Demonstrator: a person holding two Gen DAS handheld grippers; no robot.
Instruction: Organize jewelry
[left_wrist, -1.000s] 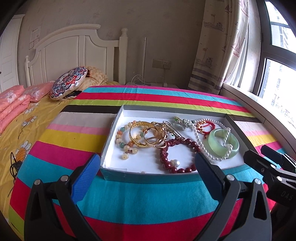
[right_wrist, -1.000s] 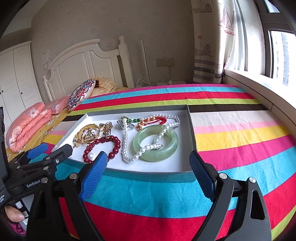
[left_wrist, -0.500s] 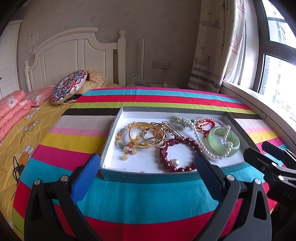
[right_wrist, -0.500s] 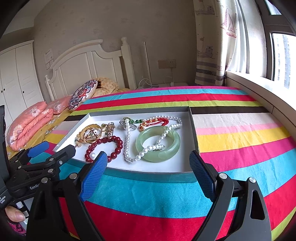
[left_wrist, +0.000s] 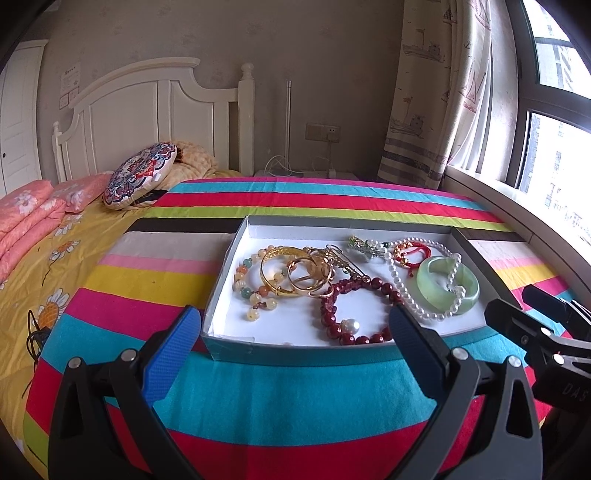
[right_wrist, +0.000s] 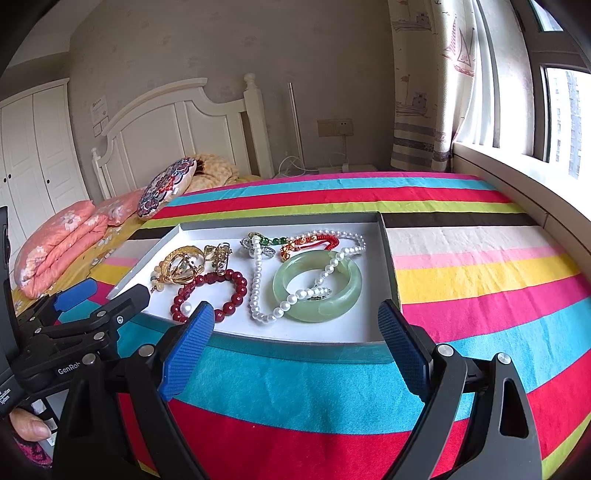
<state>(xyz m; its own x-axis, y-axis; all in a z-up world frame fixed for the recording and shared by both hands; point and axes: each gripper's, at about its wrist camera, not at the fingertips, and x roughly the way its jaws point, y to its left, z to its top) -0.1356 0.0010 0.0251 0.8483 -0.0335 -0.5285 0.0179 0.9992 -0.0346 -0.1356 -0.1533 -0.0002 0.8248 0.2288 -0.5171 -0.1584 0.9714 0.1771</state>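
While both grippers, left (left_wrist: 291, 325) and right (right_wrist: 297, 321), hover spread and empty, tangled jewelry fills the shallow white-lined cardboard tray (left_wrist: 225, 273).

A matt woven striped cloth (left_wrist: 295, 391) is seen covering the bed. The box (left_wrist: 295, 352) appears to be matt cardboard, white inside. Glossy translucent stone is suggested by the green bangle (right_wrist: 317, 286); polished metal by the gold bangles (left_wrist: 295, 271). Textured blue pads are noted on matt black plastic fingers (right_wrist: 188, 347).
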